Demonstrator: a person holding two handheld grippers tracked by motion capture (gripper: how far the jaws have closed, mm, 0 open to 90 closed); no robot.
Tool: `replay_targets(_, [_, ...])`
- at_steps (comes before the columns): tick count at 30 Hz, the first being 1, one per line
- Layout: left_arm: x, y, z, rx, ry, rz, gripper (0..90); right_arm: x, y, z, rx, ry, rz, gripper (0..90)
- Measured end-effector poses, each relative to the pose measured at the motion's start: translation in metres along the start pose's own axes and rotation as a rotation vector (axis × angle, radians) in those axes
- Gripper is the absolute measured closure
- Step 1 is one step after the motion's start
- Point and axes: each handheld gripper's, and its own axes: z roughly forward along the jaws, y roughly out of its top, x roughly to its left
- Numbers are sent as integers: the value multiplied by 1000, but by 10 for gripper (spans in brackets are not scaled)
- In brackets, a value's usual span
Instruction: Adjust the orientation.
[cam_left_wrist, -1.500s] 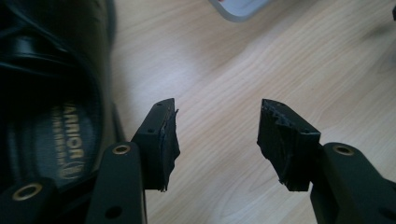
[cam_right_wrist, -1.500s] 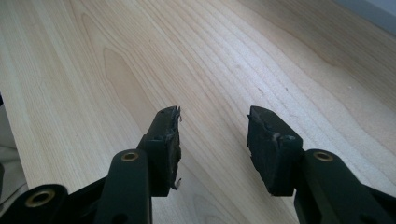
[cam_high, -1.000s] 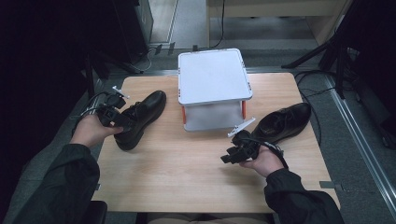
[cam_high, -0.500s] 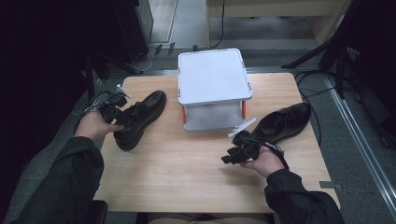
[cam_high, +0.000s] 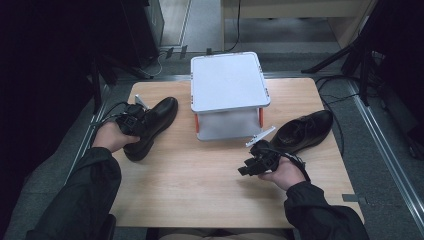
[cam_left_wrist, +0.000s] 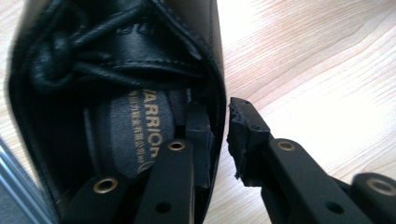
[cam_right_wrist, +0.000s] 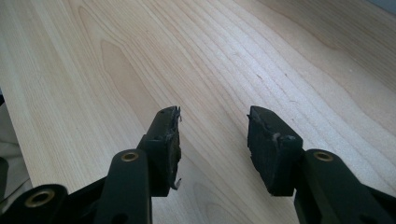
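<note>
A black lace-up shoe (cam_high: 159, 114) lies on the left of the wooden table (cam_high: 200, 195). My left gripper (cam_high: 136, 123) is at its opening. In the left gripper view this gripper (cam_left_wrist: 218, 109) straddles the side wall of the shoe (cam_left_wrist: 116, 70): one jaw is inside on the insole, the other outside over the wood. The jaws have just been closing, and a thin gap still shows at the outer pad (cam_left_wrist: 243, 135). A second black shoe (cam_high: 306, 129) lies at the right. My right gripper (cam_high: 248, 168) hovers beside it, open and empty, over bare wood (cam_right_wrist: 140, 46).
A grey-white lidded box (cam_high: 227, 82) with orange clasps stands at the back middle of the table, between the two shoes. Cables trail off both table sides, and dark stands and tripod legs sit on the floor beyond.
My left gripper has sunk into the left shoe's opening and its jaws have drawn together around the shoe's side wall. The right hand and both shoes have stayed put.
</note>
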Motion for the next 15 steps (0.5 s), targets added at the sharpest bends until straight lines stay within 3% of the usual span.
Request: replay_targets(15, [-2, 7, 0, 39, 30, -36, 848, -1, 0, 0, 4, 8, 5, 546])
